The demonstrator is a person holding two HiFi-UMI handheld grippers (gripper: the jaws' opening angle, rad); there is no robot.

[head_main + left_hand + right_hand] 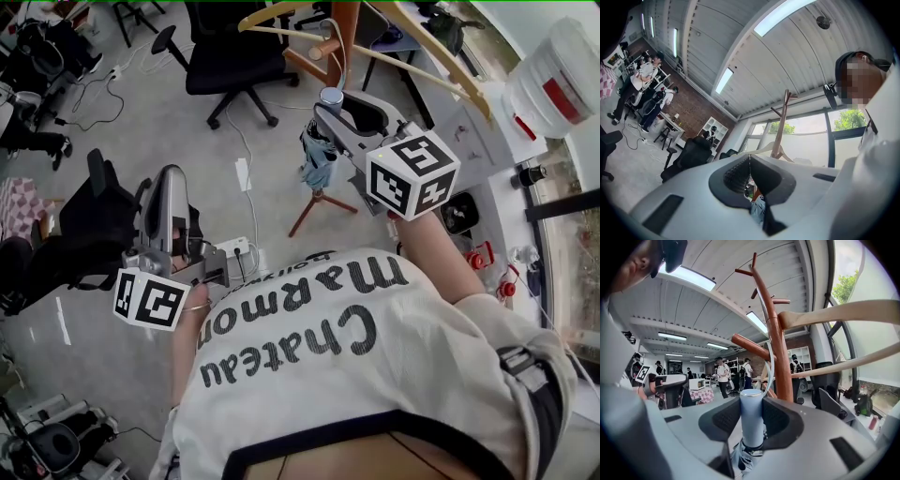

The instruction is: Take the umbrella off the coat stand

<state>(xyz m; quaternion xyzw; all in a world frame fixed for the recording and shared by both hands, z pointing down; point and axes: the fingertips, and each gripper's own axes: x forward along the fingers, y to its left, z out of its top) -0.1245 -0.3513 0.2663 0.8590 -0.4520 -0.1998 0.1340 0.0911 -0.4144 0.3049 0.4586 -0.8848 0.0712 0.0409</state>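
Observation:
A folded pale blue umbrella [319, 161] hangs beside the brown wooden coat stand [343, 28]. My right gripper [330, 108] is shut on its cylindrical handle [752, 416], which stands upright between the pads. The handle's thin strap [771, 363] loops up over a peg of the coat stand [777, 341]. The umbrella's canopy [740, 460] bunches below the jaws. My left gripper [171, 199] is held low at the left, away from the stand, jaws shut with nothing in them; in the left gripper view its tips [750, 161] meet, with the coat stand [780, 136] far ahead.
Pale wooden hangers [281, 17] [843, 312] hang on the stand's upper pegs. Black office chairs [230, 52] stand behind it, and a power strip [242, 174] and cables lie on the floor. A white desk [487, 150] runs along the right. People stand at the room's far end [723, 373].

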